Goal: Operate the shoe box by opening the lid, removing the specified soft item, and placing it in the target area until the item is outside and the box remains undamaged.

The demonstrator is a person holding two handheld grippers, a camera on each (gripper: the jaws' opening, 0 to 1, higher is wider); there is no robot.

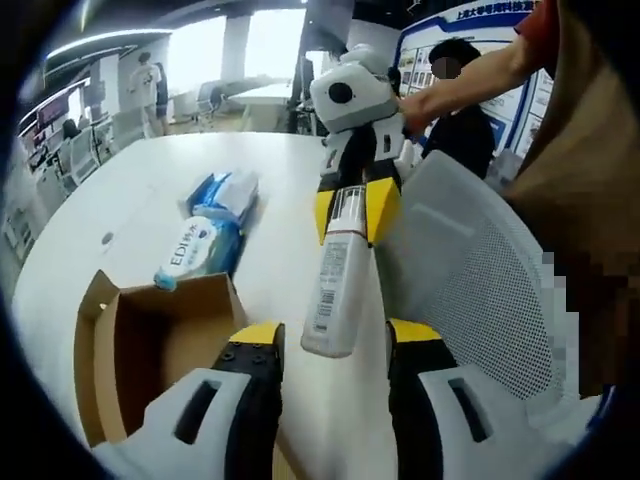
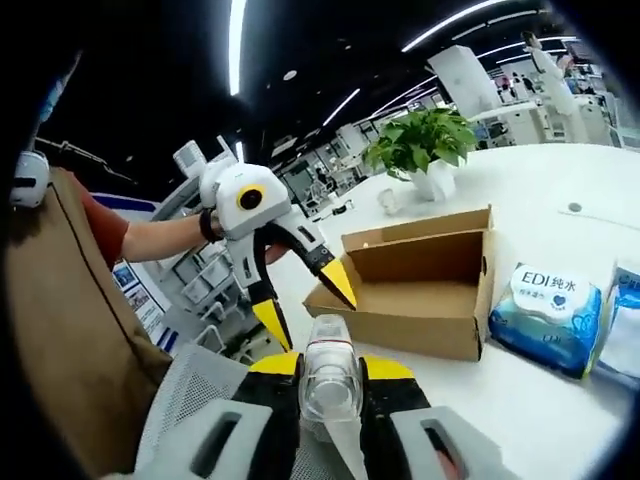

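An open brown cardboard shoe box stands on the white table, its inside bare where visible. The right gripper reaches in from above, shut on a white plastic bottle with a printed label. The bottle's free end hangs between the wide-apart jaws of my left gripper, which is open. In the right gripper view, the right gripper clamps the bottle, the left gripper stands open just beyond it, and the box lies behind.
Soft blue-and-white tissue packs lie on the table beside the box, one more behind. A white mesh chair back stands close on the right. A potted plant sits further off. A person's arm holds the right gripper.
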